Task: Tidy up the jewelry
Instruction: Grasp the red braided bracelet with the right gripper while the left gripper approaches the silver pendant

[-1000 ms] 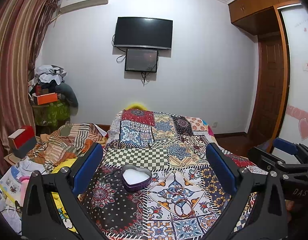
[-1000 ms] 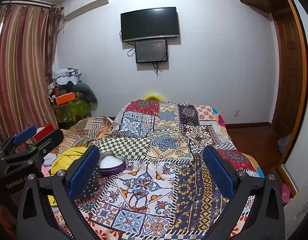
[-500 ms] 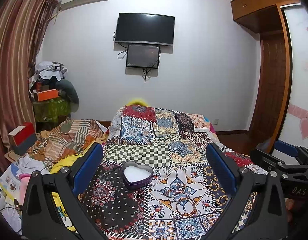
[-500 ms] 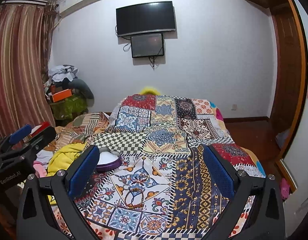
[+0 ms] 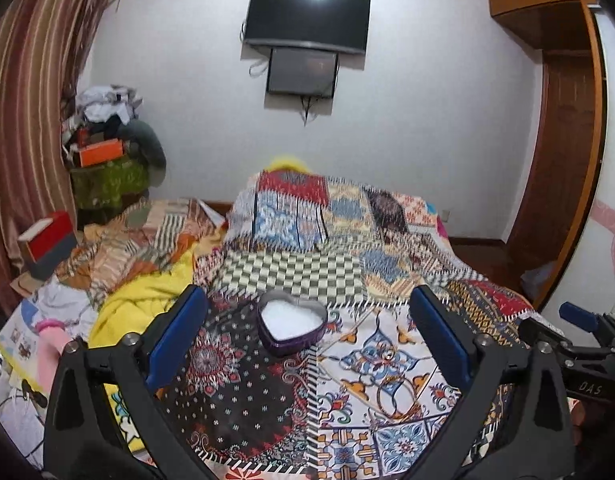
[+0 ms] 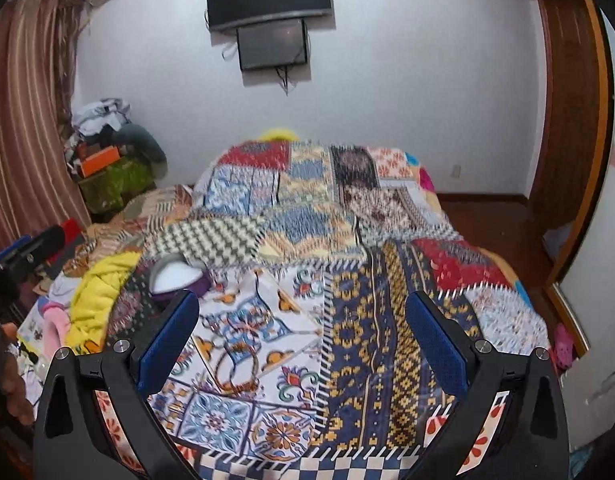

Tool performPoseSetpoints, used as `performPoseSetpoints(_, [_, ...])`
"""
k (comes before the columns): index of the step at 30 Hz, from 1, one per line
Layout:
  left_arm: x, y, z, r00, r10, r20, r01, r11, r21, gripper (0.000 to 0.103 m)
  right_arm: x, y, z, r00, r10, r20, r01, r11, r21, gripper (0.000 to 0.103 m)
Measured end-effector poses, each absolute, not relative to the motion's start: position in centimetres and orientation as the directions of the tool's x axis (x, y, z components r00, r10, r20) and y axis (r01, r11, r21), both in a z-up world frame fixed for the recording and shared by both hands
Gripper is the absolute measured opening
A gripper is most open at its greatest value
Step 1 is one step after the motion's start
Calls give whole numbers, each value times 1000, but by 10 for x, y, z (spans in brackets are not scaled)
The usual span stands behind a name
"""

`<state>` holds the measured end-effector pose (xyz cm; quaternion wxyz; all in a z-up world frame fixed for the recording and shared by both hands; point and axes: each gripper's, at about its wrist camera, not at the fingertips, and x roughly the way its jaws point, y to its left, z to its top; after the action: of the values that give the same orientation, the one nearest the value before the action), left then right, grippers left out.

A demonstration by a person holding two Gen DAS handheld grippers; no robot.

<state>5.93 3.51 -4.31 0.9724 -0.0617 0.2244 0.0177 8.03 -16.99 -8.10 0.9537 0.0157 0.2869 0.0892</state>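
Left hand-held gripper point(image 5: 307, 334): jaws spread wide, holding nothing, poised above the bed's patchwork quilt point(image 5: 243, 396).
Right hand-held gripper point(image 6: 301, 334): likewise spread wide and empty, over the same quilt.

Jewelry — bangles point(image 5: 391, 396): thin rings lying loose on the white-patterned patch, between the left gripper's fingers and nearer its right one; in the right view they point(image 6: 235, 372) sat just inside the left finger. How many there were could not be told.

Container — heart-shaped tin point(image 5: 292, 328): purple wall, lid off, upright on the quilt, near the bangles but apart from them. Contents: a white lining or filling only; no jewelry visible inside.

Step, as judged: approach, nothing yet grasped. The next move would call for lowering one gripper over the bangles and closing on a thin rim pressed into soft cloth, then carrying it to the tin.
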Motion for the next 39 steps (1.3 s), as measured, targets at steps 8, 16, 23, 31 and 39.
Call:
performPoseSetpoints(8, [91,31,-90,799,-41,-600,-12,996,-84,83,94,-162,-112,742,204,-639,-209,976,69,98])
performPoseSetpoints(16, [104,29,-126,731,-48,-681,-8,997,-79,79,111,-147,-157,593,297,-748,-271,949,161,75])
performPoseSetpoints(23, [110,37,-146,694,-47,-718,-20,996,-84,79,116,-126,-184,495,327,-805,-322,930,180,75])
performPoseSetpoints(31, [115,41,-161,676,-46,-736,-8,997,-70,79,131,-110,-195,444,325,-835,-353,920,170,75])
performPoseSetpoints(39, [121,43,-171,664,-51,-746,-1,998,-70,79,136,-100,-205,463,274,-843,-373,923,95,75])
